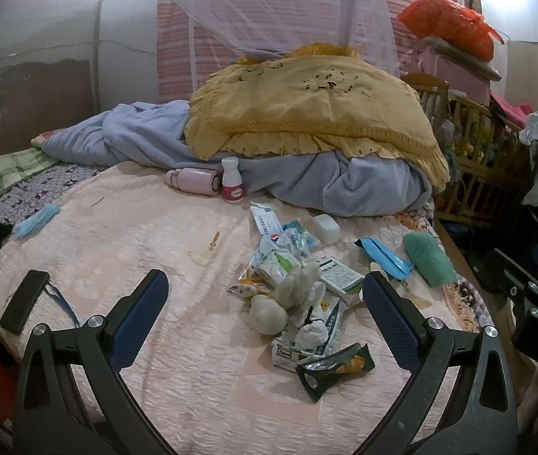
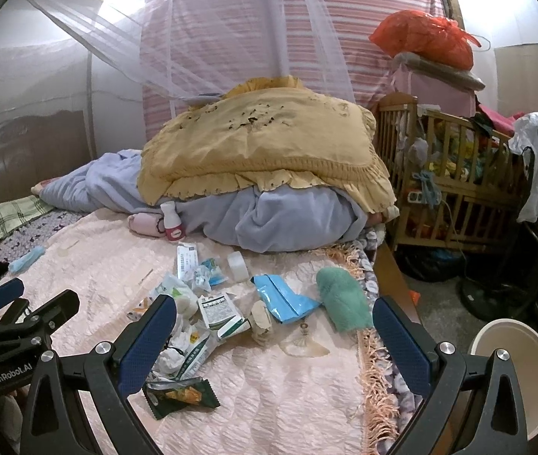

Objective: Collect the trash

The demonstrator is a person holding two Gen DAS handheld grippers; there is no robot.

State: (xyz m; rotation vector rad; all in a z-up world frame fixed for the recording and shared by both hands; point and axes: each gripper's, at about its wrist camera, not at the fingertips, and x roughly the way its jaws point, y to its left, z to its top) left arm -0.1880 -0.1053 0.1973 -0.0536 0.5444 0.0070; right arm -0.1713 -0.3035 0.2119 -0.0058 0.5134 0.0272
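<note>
While both grippers hover with jaws spread wide and empty, trash lies scattered on the pink quilted bedspread (image 1: 178, 371).

Behind it a mustard-yellow frilled blanket (image 1: 306, 113) tops a grey-blue duvet; the heap of crumpled wrappers and tissues (image 1: 299, 288) sits between the left gripper (image 1: 265, 295) fingers, left of the right gripper (image 2: 274, 322), with a dark green snack packet (image 2: 181, 396) nearest.
</note>
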